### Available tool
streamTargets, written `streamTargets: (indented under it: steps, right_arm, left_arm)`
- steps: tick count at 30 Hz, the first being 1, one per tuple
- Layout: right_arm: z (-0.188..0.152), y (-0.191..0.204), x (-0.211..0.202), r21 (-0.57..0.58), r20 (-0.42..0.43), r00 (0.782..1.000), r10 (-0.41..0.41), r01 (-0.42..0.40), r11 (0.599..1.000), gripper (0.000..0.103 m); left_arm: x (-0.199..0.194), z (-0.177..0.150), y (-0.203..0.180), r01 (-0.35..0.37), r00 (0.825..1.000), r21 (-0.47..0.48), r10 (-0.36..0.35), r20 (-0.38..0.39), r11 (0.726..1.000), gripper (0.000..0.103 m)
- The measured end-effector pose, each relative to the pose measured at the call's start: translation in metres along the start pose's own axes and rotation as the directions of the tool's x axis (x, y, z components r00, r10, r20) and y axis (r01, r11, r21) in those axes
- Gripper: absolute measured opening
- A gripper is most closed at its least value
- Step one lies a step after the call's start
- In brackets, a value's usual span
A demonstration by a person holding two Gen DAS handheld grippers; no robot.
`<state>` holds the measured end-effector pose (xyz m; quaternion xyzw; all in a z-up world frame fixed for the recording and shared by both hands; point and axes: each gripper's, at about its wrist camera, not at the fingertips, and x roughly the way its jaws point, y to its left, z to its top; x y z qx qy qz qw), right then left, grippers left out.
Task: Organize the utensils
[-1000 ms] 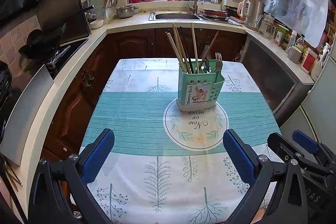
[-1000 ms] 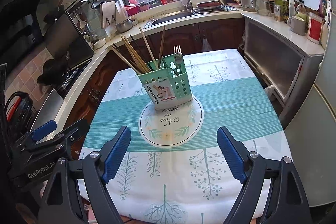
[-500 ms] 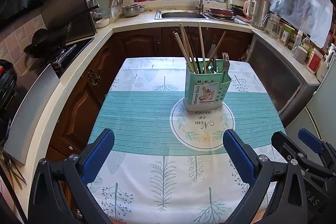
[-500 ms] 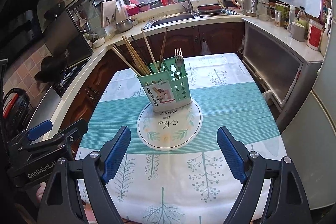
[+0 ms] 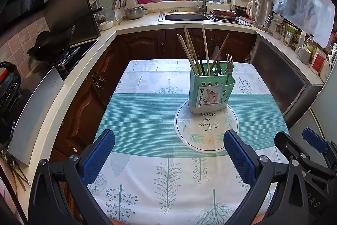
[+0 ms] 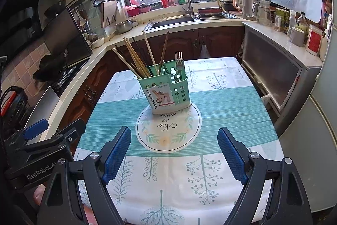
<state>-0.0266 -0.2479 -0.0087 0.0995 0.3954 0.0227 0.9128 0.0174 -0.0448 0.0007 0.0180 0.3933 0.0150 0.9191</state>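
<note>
A mint-green utensil holder (image 5: 209, 92) stands upright on the round print in the middle of the table; it also shows in the right wrist view (image 6: 166, 92). Several wooden chopsticks (image 5: 192, 50) lean in its left compartment, and a fork (image 5: 229, 64) with other cutlery stands in the right one. My left gripper (image 5: 169, 155) is open and empty, held above the near part of the table, well short of the holder. My right gripper (image 6: 173, 156) is open and empty too, beside the left one, which shows at the left of the right wrist view (image 6: 42, 140).
The table has a teal and white cloth (image 5: 147, 126). A counter with a sink (image 5: 185, 17) runs behind it, a stove with pans (image 5: 54, 50) is on the left, and a cabinet with jars and a kettle (image 5: 261, 12) is on the right.
Both grippers have pulled back and up from the holder, so it looks smaller and farther off. Both stay open and empty.
</note>
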Motion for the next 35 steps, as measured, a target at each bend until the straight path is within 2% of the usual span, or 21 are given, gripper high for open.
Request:
streamTargets:
  steps: [35]
  right_arm:
    - [-0.01, -0.004, 0.026, 0.023, -0.048, 0.999, 0.022, -0.02, 1.0, 0.086]
  left_arm:
    - [0.006, -0.005, -0.003, -0.018, 0.999, 0.001, 0.018, -0.036, 1.0, 0.102]
